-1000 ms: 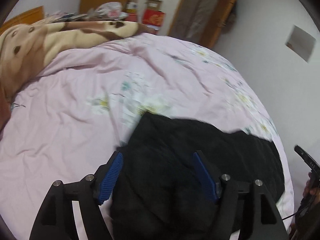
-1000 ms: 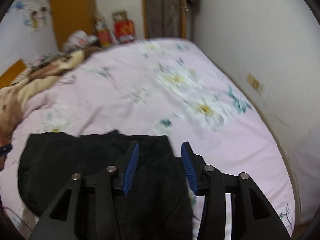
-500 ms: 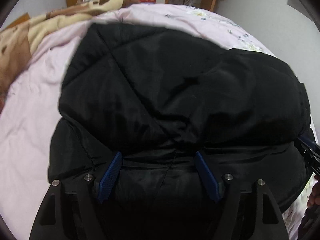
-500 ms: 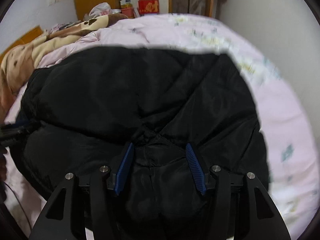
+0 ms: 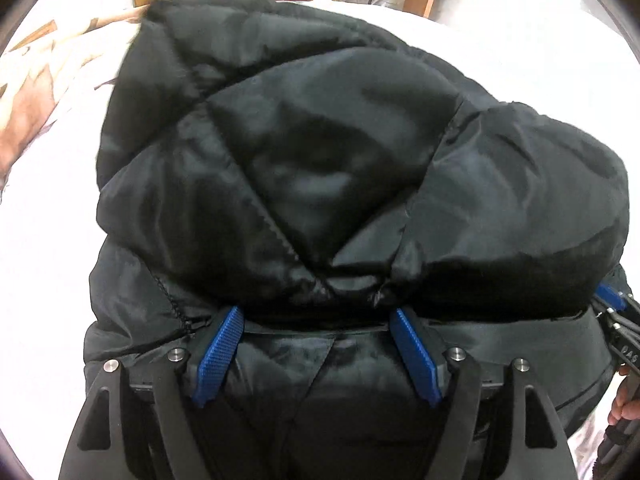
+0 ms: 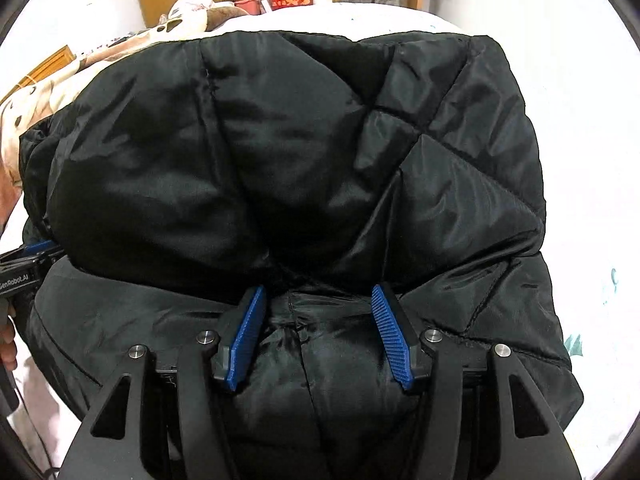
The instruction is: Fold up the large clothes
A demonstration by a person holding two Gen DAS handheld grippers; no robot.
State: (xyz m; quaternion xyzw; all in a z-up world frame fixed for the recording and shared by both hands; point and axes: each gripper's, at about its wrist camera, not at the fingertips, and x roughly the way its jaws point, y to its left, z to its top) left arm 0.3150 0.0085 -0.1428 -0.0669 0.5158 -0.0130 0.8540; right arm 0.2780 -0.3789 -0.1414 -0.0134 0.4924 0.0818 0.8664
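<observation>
The black quilted padded jacket lies on the pale pink floral bed sheet, its far part turned back toward the grippers, so I judge the fold is half made. Next the lifted layer needs laying flat and aligning. The left gripper and the right gripper both point level into the jacket's near fold, fingers spread wide with loose fabric between them, not clamped.
</observation>
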